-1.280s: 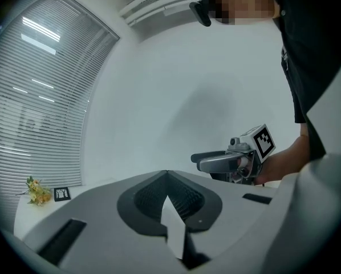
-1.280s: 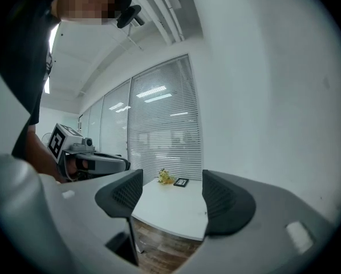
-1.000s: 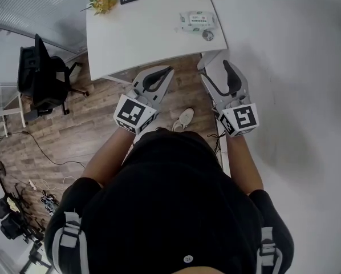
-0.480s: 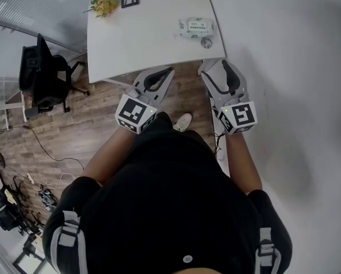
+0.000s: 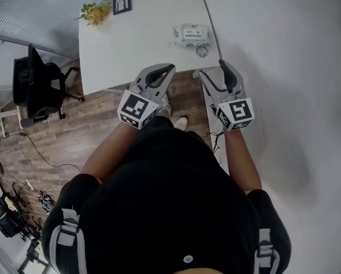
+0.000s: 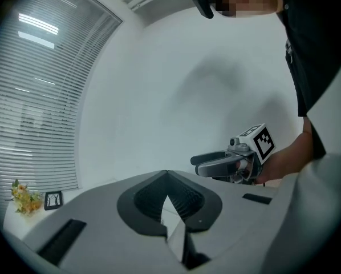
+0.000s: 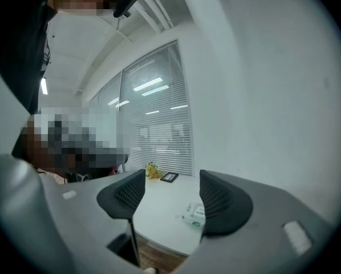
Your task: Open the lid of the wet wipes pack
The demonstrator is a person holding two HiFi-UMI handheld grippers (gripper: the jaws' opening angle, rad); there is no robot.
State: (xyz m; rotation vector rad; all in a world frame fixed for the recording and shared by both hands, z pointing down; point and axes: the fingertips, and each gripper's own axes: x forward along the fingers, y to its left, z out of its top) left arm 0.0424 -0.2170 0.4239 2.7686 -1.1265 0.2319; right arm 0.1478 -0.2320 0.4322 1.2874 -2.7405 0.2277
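The wet wipes pack point(image 5: 189, 34), white with green print, lies flat near the right edge of the white table point(image 5: 136, 44). It also shows between the right jaws, far ahead, as the pack point(image 7: 194, 214). My left gripper point(image 5: 165, 69) is at the table's near edge, its jaws shut on nothing, tips meeting point(image 6: 167, 174). My right gripper point(image 5: 216, 73) hangs just off the table's near right corner, open and empty point(image 7: 170, 176). It appears in the left gripper view too point(image 6: 199, 164). Both grippers are well short of the pack.
A small round object point(image 5: 202, 51) lies just in front of the pack. Yellow flowers point(image 5: 93, 11) and a small picture frame point(image 5: 122, 3) sit at the table's far left corner. A black office chair point(image 5: 36, 81) stands left; a white wall runs along the right.
The person has stepped toward the table and both grippers moved forward with them; the left tips now reach the table's near edge. The pack has not moved.
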